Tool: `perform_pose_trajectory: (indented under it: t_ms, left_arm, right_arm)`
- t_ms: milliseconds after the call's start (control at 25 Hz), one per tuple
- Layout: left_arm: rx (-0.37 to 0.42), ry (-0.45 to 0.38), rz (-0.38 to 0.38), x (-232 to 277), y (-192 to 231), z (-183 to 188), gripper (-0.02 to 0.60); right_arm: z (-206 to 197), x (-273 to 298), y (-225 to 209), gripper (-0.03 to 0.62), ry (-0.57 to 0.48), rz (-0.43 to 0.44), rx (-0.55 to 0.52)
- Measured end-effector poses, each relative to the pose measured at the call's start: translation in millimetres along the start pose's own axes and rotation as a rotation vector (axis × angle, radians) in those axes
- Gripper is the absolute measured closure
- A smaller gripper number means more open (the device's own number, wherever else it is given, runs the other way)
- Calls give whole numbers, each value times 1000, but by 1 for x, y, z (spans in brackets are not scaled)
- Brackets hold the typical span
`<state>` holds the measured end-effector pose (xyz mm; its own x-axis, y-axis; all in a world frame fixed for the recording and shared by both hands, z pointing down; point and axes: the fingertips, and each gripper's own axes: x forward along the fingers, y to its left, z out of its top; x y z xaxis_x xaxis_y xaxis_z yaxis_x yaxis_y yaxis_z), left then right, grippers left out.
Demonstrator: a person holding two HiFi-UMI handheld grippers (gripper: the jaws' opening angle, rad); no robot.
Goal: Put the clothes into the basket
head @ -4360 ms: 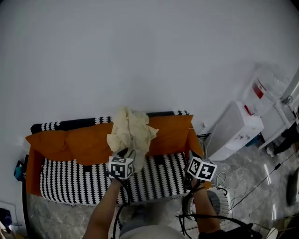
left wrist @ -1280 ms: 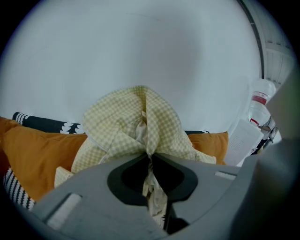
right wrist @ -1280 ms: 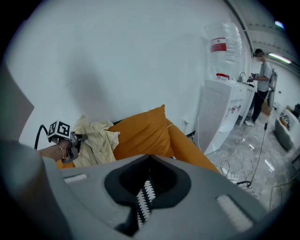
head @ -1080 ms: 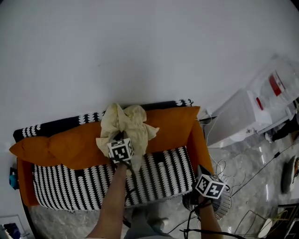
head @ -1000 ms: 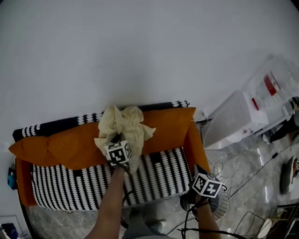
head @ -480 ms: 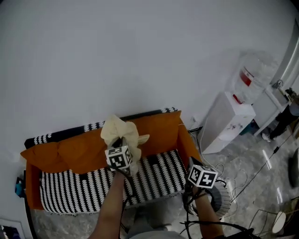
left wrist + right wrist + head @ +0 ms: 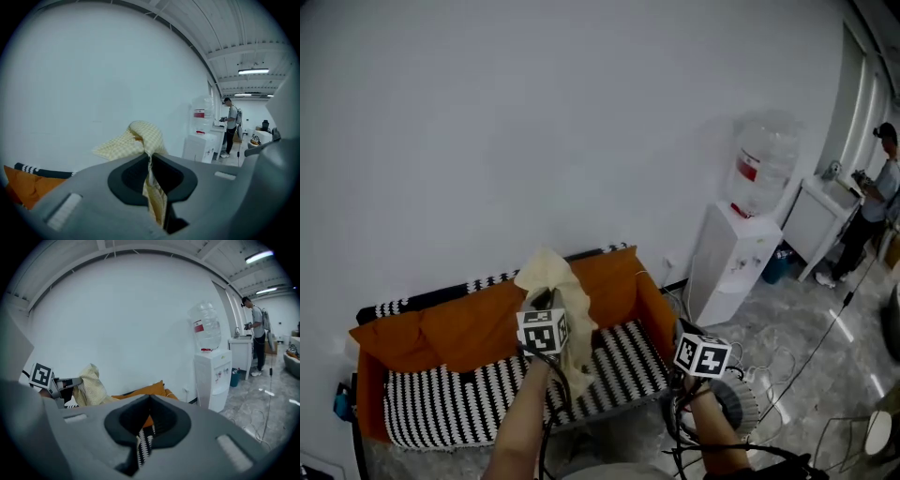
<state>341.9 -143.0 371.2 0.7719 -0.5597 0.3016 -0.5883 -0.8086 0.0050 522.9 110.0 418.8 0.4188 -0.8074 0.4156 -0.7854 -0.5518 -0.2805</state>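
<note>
A pale yellow checked cloth (image 7: 555,279) hangs over the couch, pinched in my left gripper (image 7: 546,300), which is raised in front of the orange backrest. In the left gripper view the cloth (image 7: 140,139) bunches above the closed jaws (image 7: 150,158) and trails down between them. My right gripper (image 7: 692,330) is lower, off the couch's right end, jaws shut with nothing in them (image 7: 150,398). Just below it on the floor is a white wire basket (image 7: 739,401), partly hidden by my hand. The right gripper view shows the left gripper (image 7: 70,382) and the cloth (image 7: 93,389) at its left.
An orange couch (image 7: 422,323) with a black-and-white striped cover (image 7: 441,405) stands against the white wall. To its right is a white water dispenser (image 7: 733,267) with a bottle on top. Cables lie on the marble floor (image 7: 806,361). A person (image 7: 874,202) stands far right by a white table.
Both grippers have risen. The left one has carried the cloth up off the couch, and it now hangs in a narrower bunch. The view has swung right, showing more of the dispenser.
</note>
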Motion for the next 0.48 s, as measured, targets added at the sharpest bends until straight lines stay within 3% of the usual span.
perform_pose_trajectory:
  t_ms: [480]
  left_arm:
    - [111,-88,-208,-36,-134,44,546]
  right_arm:
    - [19,-75,-61,591,-99,-97,15]
